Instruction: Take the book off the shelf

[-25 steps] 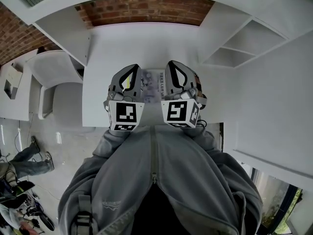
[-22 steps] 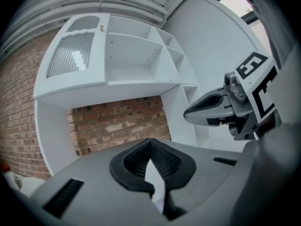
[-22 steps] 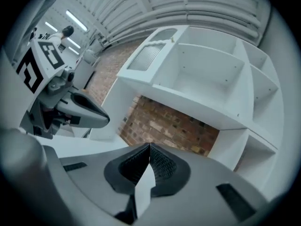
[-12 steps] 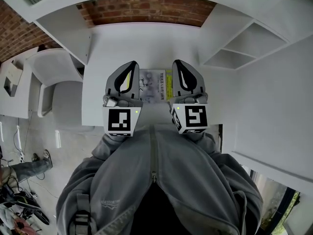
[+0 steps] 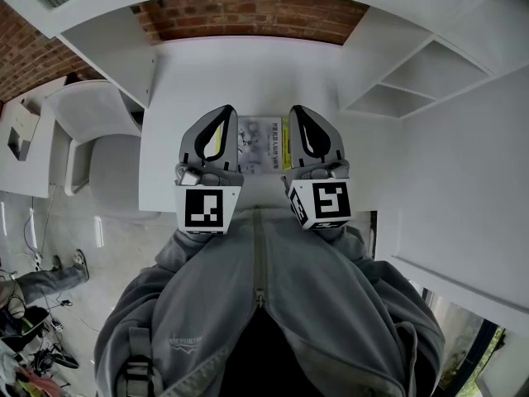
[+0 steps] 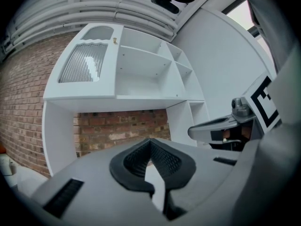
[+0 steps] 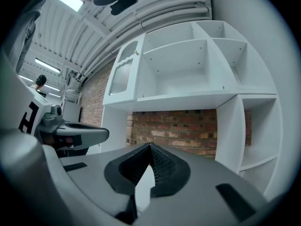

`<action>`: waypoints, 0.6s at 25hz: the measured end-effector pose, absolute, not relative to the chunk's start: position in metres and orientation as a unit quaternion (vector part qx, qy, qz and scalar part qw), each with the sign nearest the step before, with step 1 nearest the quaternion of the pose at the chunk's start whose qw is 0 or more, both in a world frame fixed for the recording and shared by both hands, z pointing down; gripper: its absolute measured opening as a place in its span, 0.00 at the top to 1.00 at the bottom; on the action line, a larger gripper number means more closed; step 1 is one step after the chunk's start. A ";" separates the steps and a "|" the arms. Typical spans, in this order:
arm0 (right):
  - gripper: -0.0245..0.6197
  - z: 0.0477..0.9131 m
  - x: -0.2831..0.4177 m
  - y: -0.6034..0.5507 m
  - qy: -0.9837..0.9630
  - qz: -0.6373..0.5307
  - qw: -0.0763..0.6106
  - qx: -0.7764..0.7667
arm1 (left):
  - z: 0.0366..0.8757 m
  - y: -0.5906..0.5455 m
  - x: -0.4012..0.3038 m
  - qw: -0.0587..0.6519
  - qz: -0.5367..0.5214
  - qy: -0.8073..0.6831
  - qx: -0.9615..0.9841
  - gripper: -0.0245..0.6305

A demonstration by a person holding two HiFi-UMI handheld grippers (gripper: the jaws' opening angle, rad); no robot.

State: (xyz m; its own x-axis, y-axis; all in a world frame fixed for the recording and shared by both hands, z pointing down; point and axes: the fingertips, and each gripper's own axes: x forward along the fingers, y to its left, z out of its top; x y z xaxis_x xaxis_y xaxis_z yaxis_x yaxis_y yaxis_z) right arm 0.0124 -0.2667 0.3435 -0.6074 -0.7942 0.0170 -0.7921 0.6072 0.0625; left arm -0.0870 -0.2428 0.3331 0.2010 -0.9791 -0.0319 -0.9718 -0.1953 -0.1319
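The book (image 5: 261, 145), with a pale grey cover and a yellow strip along its right edge, lies flat on the white desk top (image 5: 248, 73), below the two grippers. My left gripper (image 5: 225, 110) hangs over its left edge and is shut with nothing in it. My right gripper (image 5: 296, 110) hangs over the yellow edge, also shut and empty. In the left gripper view the jaws (image 6: 150, 143) meet at the tips, and so do those (image 7: 149, 148) in the right gripper view. Both point at the brick wall and the empty shelves.
White shelf compartments (image 5: 417, 73) rise at the right of the desk, all empty. A brick wall (image 5: 248, 11) backs the desk. A white chair (image 5: 95, 139) stands to the left. Above the desk an empty white shelf unit (image 7: 188, 69) hangs beside a cabinet door (image 6: 87, 60).
The right gripper has rolled upright and shifted slightly right, uncovering the book's yellow edge. The left gripper has barely moved. The book stays flat on the desk.
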 end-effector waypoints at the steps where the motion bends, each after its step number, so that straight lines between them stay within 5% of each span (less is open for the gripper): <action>1: 0.92 0.345 0.012 -0.267 -0.896 -0.022 0.021 0.442 | 0.335 -0.243 -0.087 0.061 -0.033 0.631 -0.773 0.95; 15: 0.92 0.348 0.012 -0.270 -0.897 -0.021 0.024 0.440 | 0.343 -0.249 -0.079 0.050 -0.034 0.626 -0.777 0.95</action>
